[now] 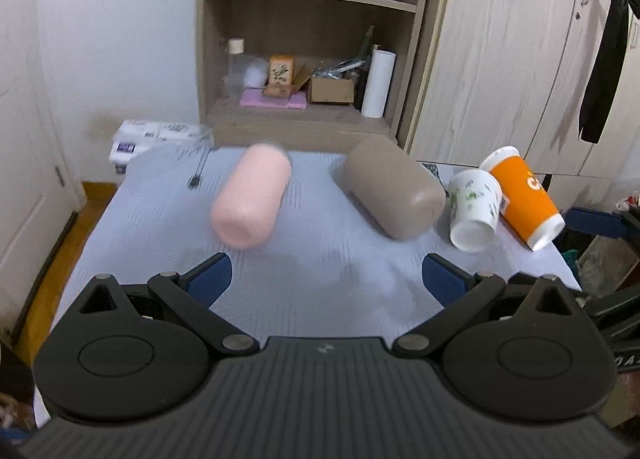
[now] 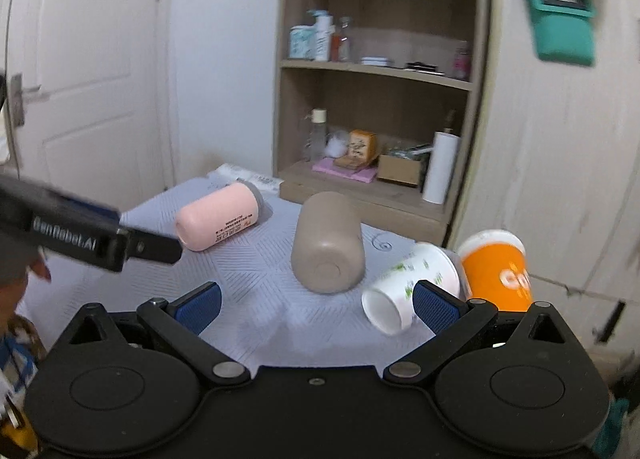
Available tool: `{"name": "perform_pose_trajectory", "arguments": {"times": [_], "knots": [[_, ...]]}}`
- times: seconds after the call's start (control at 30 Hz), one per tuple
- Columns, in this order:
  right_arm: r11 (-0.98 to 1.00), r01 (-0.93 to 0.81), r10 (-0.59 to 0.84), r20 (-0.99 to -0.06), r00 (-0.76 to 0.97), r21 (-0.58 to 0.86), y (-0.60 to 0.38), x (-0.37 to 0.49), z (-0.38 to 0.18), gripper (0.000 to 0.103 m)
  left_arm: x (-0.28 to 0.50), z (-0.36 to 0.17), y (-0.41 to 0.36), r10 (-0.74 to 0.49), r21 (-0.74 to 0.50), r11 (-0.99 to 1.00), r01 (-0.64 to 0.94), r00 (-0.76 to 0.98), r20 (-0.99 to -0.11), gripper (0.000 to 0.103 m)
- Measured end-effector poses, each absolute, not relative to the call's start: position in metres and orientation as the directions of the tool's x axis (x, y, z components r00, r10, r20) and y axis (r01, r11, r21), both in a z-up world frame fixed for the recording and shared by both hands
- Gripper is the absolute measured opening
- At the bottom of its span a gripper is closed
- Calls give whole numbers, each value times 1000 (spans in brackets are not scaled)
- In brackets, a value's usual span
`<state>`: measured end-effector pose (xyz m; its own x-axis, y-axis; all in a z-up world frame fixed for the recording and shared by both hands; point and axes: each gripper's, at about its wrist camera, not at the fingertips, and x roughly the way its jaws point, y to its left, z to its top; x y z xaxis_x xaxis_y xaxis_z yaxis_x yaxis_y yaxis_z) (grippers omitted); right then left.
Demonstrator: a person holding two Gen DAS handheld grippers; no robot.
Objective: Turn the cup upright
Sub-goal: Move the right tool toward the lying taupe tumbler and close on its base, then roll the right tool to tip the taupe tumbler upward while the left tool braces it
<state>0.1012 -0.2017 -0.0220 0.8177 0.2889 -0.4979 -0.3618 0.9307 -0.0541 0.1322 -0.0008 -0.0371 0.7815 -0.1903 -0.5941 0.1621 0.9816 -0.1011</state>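
Several cups lie on their sides on a grey-blue table cloth. A pink cup lies at the left, a taupe cup in the middle, a white leaf-print paper cup and an orange paper cup at the right. My left gripper is open and empty, short of the pink and taupe cups. My right gripper is open and empty, just in front of the taupe cup, with the white cup beside its right finger. The pink cup and orange cup also show there.
A wooden shelf unit with bottles, boxes and a paper roll stands behind the table. A wardrobe is at the right, a white door at the left. The left gripper's body reaches in from the left.
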Motion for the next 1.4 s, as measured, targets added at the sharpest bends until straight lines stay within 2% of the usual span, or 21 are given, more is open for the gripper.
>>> {"name": "perform_pose_trajectory", "arguments": {"times": [0.2,0.43,0.5,0.7,0.73,0.83,1.4], "knots": [[890,-449,345,-527,777,-79,-186,137,-22,103,172,-39,-1,-265,-192,964,186,768,-584,102],[877,-446,264,-597,758,-179,-155,190,-51,102,198,-60,9,-340,-332,929,162,729,-595,101],[872,-443,239,-609,756,-208,-149,203,-60,98,203,-66,11,-355,-360,920,154,716,-601,101],[870,-448,227,-639,735,-206,-143,221,-72,97,211,-75,16,-377,-401,905,142,704,-602,101],[873,-441,219,-640,736,-209,-143,223,-73,95,211,-75,17,-377,-402,905,140,703,-603,101],[881,-420,194,-644,740,-218,-143,230,-76,82,211,-76,18,-379,-402,905,140,696,-611,101],[925,-371,220,-673,706,-87,-147,167,-63,82,175,-88,26,-479,-531,840,112,611,-630,101]]}}
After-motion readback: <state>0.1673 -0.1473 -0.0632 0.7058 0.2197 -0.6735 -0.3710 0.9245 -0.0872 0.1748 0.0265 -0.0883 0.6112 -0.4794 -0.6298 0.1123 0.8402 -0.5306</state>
